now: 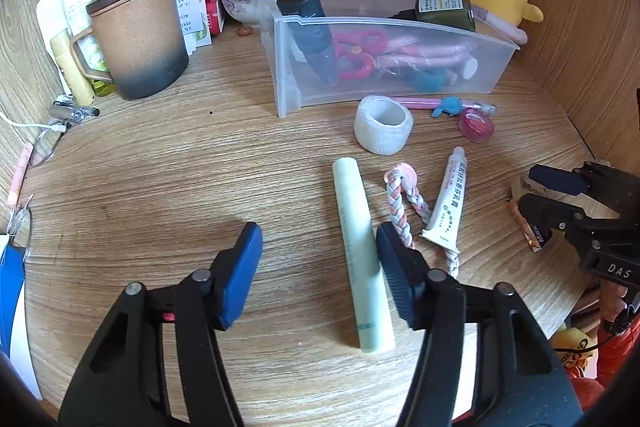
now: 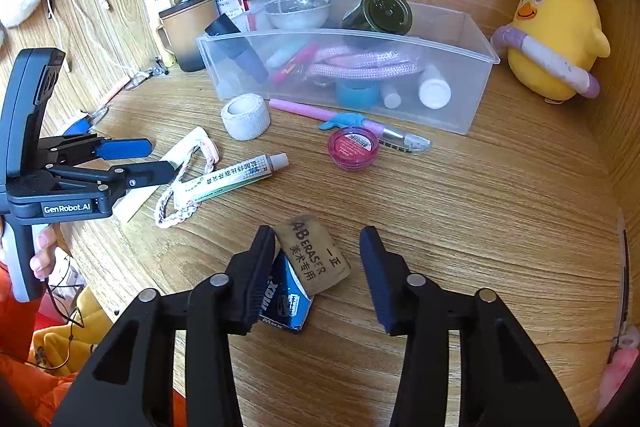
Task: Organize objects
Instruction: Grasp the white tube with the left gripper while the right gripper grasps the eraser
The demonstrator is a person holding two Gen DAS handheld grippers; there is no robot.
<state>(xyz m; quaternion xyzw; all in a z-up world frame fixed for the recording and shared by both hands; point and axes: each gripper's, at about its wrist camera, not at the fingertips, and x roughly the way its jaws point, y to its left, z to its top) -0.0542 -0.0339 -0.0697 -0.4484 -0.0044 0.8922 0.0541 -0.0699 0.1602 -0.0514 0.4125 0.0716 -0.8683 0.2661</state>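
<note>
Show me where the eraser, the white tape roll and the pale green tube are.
eraser (image 2: 316, 257): right wrist view, printed top face.
white tape roll (image 1: 383, 125): left wrist view, outer wall.
pale green tube (image 1: 358, 227): left wrist view, mid-body.

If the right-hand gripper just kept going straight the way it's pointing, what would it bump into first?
Most likely the worn eraser, which lies between the open fingers of the right gripper, on top of a small blue packet. The left finger already looks very close to both; depth is hard to judge.
</note>
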